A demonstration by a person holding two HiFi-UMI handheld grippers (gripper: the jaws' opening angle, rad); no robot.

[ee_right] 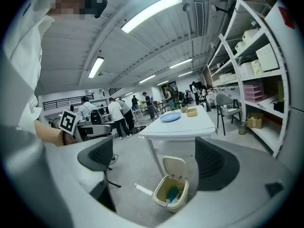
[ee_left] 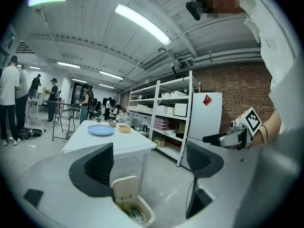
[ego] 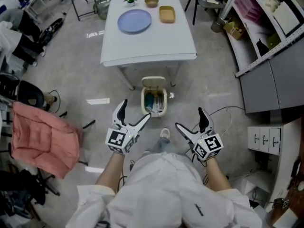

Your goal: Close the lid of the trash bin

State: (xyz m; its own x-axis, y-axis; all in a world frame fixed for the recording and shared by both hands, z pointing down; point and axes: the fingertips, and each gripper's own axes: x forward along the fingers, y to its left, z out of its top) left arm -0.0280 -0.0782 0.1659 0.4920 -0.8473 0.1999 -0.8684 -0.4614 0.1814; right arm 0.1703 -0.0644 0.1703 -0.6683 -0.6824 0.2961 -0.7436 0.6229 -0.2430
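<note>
A small cream trash bin stands on the floor just in front of the white table, its lid swung up and back. Rubbish shows inside it. The same trash bin appears low in the left gripper view and the bin sits low centre in the right gripper view, lid upright. My left gripper is open, held above the floor just left of and nearer than the bin. My right gripper is open too, to the bin's right and nearer. Neither holds anything.
A white table behind the bin carries a blue plate, a tan tray, a bowl and a small plant. A pink-cushioned chair stands left, shelving right. People stand far off.
</note>
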